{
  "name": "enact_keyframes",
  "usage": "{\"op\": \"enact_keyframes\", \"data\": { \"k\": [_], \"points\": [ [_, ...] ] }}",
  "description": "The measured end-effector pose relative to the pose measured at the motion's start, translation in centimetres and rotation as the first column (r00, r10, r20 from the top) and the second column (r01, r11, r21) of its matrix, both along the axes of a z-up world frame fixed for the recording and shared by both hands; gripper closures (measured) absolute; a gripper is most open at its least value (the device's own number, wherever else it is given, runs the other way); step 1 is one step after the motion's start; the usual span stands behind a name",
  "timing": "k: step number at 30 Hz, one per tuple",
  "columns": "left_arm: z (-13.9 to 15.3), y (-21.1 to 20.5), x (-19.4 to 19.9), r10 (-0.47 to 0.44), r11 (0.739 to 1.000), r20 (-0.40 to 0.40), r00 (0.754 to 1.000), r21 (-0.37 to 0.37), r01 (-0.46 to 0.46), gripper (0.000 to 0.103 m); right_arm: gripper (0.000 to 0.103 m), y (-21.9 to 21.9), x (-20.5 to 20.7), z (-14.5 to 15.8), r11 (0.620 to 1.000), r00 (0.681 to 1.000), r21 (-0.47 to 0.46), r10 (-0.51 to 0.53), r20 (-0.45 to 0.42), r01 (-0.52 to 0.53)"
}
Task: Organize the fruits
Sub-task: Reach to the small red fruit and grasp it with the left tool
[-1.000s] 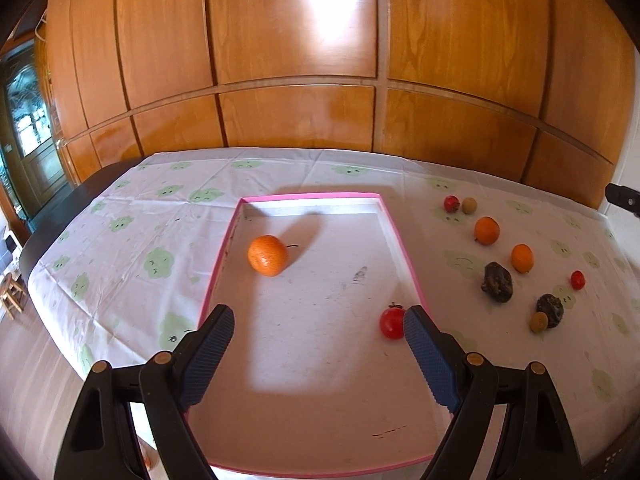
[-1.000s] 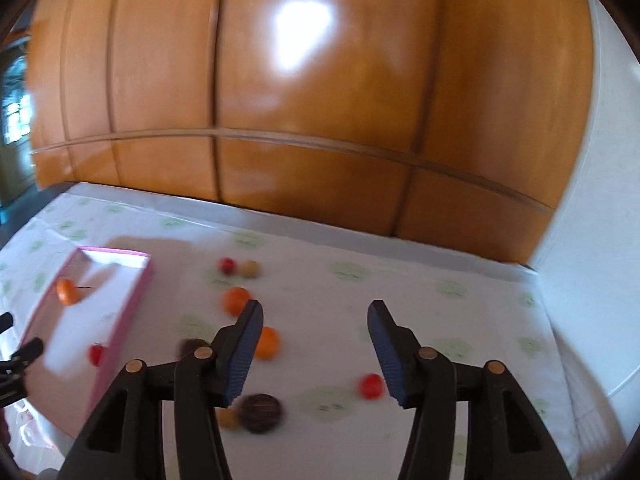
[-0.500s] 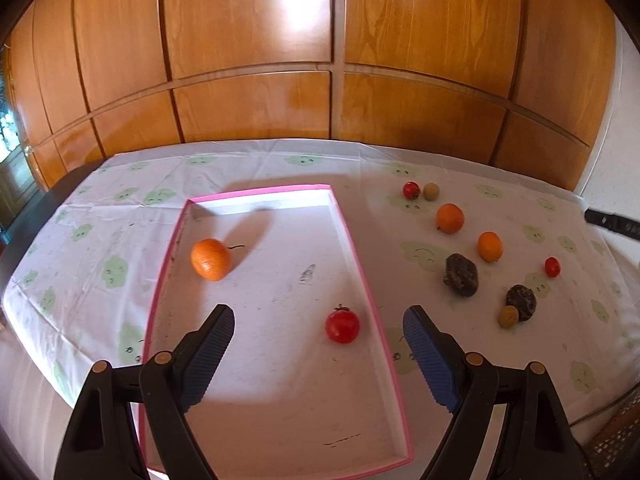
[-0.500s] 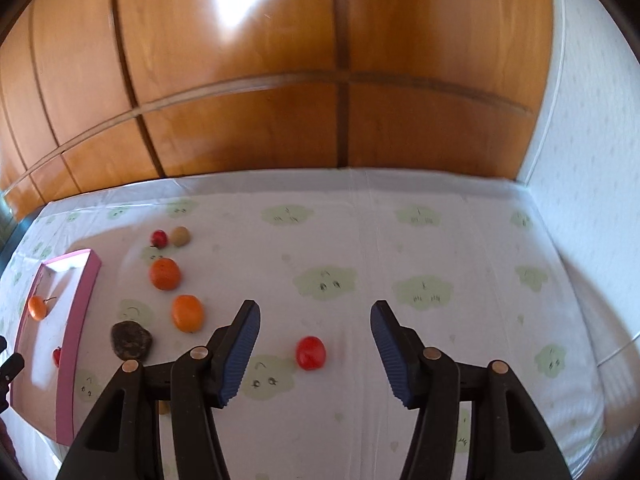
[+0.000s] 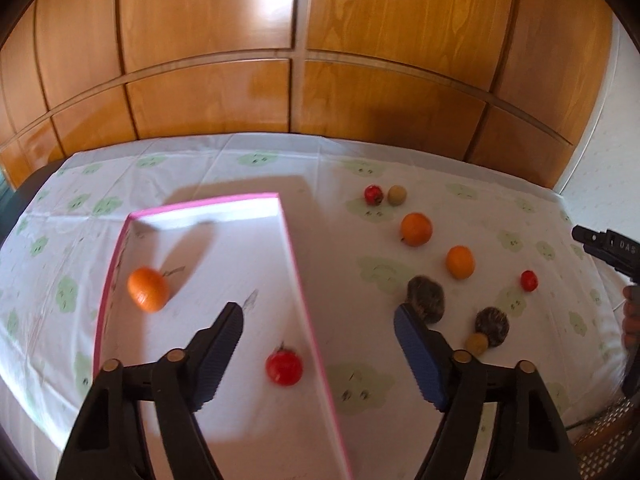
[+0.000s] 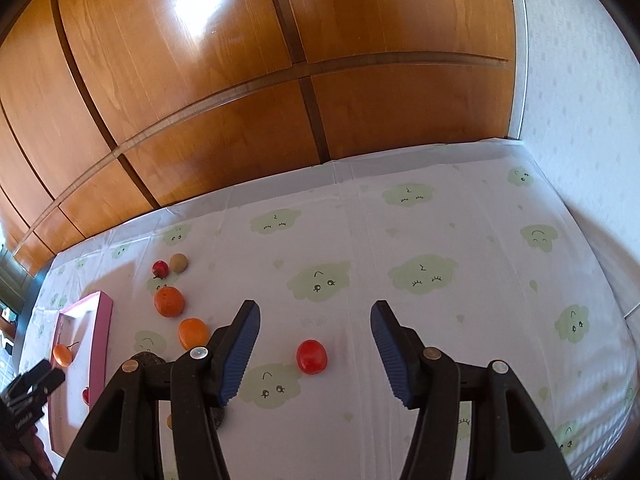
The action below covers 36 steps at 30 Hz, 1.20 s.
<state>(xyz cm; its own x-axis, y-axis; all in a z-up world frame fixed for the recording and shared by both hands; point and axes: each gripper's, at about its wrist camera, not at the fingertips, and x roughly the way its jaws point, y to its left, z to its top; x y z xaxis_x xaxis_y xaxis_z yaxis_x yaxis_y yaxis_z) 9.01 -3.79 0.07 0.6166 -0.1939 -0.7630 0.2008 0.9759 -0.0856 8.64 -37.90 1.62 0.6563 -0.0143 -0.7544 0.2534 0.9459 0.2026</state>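
Observation:
A white tray with a pink rim (image 5: pixel 294 264) holds an orange (image 5: pixel 148 289) and a red tomato (image 5: pixel 284 367). My left gripper (image 5: pixel 316 320) hovers over the tray's right rim, its jaws closing with nothing held between them. More fruit lies on the cloth to the right: two oranges (image 5: pixel 416 229), dark brown fruits (image 5: pixel 426 298) and a small red tomato (image 5: pixel 529 280). In the right wrist view that red tomato (image 6: pixel 312 356) sits on the cloth between the fingers of my right gripper (image 6: pixel 315 312), which is open, pads apart from it.
A white cloth with green cloud prints (image 6: pixel 420 272) covers the table, with wooden panelling (image 5: pixel 296 92) behind and a white wall (image 6: pixel 580 80) at the right. A small red fruit (image 5: pixel 373 194) and a tan one (image 5: pixel 397 195) lie at the back. A person's hand (image 5: pixel 630 320) shows at the right edge.
The left view has swung right, so the tray sits further left, and the left jaws have narrowed. The right gripper rolled and came down over the red tomato.

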Motion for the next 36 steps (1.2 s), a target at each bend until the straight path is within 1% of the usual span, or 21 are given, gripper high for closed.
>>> {"op": "enact_keyframes", "data": {
  "k": [2, 4, 6, 9, 14, 19, 20, 22, 23, 28, 33, 36],
  "points": [
    [0.2, -0.6, 1.1, -0.02, 1.0, -0.009, 1.0, -0.014, 0.02, 0.038, 0.045, -0.1, 0.0, 0.0, 1.0, 1.0, 0.006, 0.001, 0.002, -0.001],
    [0.3, -0.9, 2.4, -0.034, 0.999, -0.031, 0.999, -0.04, 0.033, 0.05, 0.045, -0.1, -0.1, 0.1, 1.0, 1.0, 0.01, 0.002, 0.003, -0.002],
    [0.3, -1.2, 3.7, -0.041, 0.997, -0.056, 0.998, -0.073, 0.037, 0.056, 0.045, -0.1, -0.1, 0.0, 1.0, 1.0, 0.013, 0.004, 0.0, -0.004],
    [0.2, -2.0, 5.6, -0.046, 0.994, -0.081, 0.996, -0.101, 0.038, 0.059, 0.045, 0.1, 0.1, -0.1, 1.0, 1.0, 0.009, 0.009, -0.008, -0.009],
    [-0.1, -3.1, 9.4, -0.038, 0.987, -0.125, 0.991, -0.158, 0.018, 0.059, 0.045, 0.1, 0.2, -0.1, 1.0, 1.0, 0.0, 0.002, -0.012, -0.002],
    [-1.3, -4.7, 13.3, -0.041, 0.984, -0.176, 0.983, -0.181, 0.009, 0.062, 0.045, -0.2, 0.5, -0.5, 1.0, 1.0, 0.016, -0.004, -0.028, 0.005],
    [-1.6, -5.1, 13.9, -0.04, 0.984, -0.184, 0.982, -0.179, 0.006, 0.062, 0.045, -0.2, 0.5, -0.6, 1.0, 0.999, 0.017, -0.003, -0.032, 0.004],
    [-2.2, -5.8, 15.4, -0.034, 0.983, -0.202, 0.979, -0.182, -0.003, 0.068, 0.045, -0.1, 0.7, -0.7, 1.0, 0.999, 0.02, 0.004, -0.036, -0.003],
    [-2.4, -6.1, 16.0, -0.032, 0.982, -0.205, 0.978, -0.186, -0.007, 0.07, 0.045, -0.1, 0.7, -0.8, 1.0, 0.999, 0.02, 0.006, -0.038, -0.005],
    [-3.3, -7.6, 18.5, -0.031, 0.983, -0.195, 0.98, -0.185, -0.006, 0.077, 0.045, 0.1, 0.9, -1.1, 1.0, 0.998, 0.023, 0.02, -0.054, -0.019],
    [-4.6, -9.3, 20.5, -0.04, 0.987, -0.205, 0.978, -0.162, 0.006, 0.078, 0.045, 0.0, 1.0, -1.2, 0.999, 0.998, 0.034, 0.015, -0.064, -0.013],
    [-5.7, -10.1, 21.4, -0.034, 0.992, -0.227, 0.973, -0.127, 0.005, 0.078, 0.045, -0.2, 1.0, -1.4, 0.999, 0.997, 0.037, 0.01, -0.072, -0.007]
  ]
}}
